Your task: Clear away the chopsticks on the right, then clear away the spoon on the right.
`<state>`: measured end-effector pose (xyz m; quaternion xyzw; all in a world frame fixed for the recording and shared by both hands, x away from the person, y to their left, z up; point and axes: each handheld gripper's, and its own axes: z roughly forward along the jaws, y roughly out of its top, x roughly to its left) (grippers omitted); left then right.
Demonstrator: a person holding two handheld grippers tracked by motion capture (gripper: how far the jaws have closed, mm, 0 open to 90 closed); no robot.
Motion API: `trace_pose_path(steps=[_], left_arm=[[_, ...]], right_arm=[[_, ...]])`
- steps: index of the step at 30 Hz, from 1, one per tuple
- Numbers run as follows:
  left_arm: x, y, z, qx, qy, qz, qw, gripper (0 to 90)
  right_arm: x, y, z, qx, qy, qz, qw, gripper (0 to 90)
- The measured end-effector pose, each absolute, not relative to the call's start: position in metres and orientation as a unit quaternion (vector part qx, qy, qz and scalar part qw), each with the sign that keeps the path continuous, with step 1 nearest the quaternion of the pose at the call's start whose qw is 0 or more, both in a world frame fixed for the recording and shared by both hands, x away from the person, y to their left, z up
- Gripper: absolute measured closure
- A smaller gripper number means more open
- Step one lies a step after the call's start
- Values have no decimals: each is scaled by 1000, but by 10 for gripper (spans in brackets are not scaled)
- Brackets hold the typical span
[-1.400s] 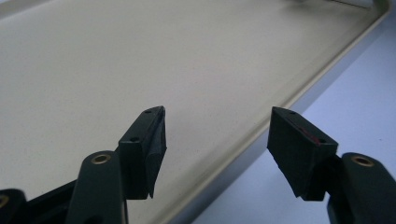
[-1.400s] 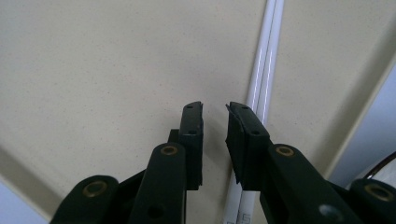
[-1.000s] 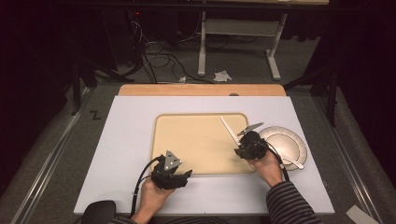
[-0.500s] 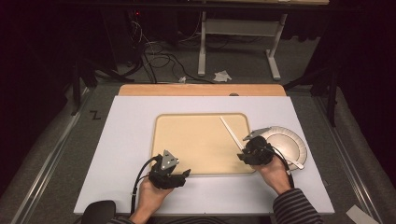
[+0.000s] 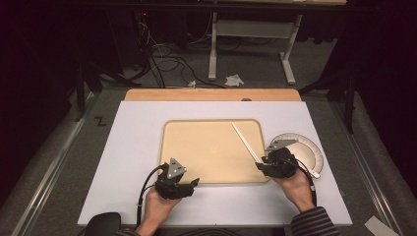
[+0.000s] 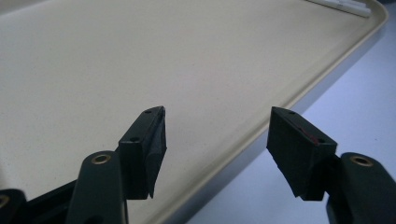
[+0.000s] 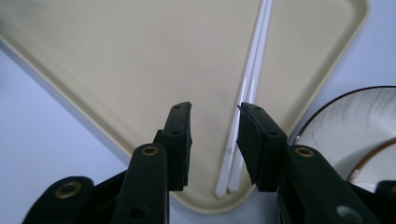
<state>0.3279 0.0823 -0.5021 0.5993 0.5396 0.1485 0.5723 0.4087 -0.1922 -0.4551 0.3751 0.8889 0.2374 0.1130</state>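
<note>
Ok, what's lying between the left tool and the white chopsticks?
Just bare tray: in the high view, nothing sits between the left tool and the chopsticks; the left gripper view shows the same.

Beige tray on a pale lavender-white mat. White chopsticks, paired, on the tray's right part. White plate with a dark brown rim line, right of the tray. Black grippers, brass-coloured rivets.

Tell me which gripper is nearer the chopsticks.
Right. The right gripper sits at the near end of the chopsticks, jaws apart and just opened, not pressing them. The left gripper is across the tray, at its near left edge.
</note>
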Motion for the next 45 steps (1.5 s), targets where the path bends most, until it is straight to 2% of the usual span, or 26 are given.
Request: trace_pose_path(steps=[6, 12, 22, 28, 33, 45], left_arm=[[327, 83, -503, 599, 542, 146, 571, 378], [328, 86, -502, 591, 549, 145, 573, 378], [325, 90, -501, 584, 555, 146, 574, 374], [323, 93, -502, 583, 558, 150, 571, 374], [319, 88, -505, 601, 539, 187, 559, 374], [319, 84, -506, 610, 533, 185, 556, 374]], right_arm=[[398, -202, -453, 374, 882, 263, 112, 632], [392, -210, -447, 374, 874, 275, 144, 599], [392, -230, -435, 408, 847, 294, 173, 658], [396, -246, -429, 427, 833, 303, 177, 658], [397, -253, -427, 429, 829, 304, 192, 653], [397, -274, -425, 450, 824, 283, 196, 619]])
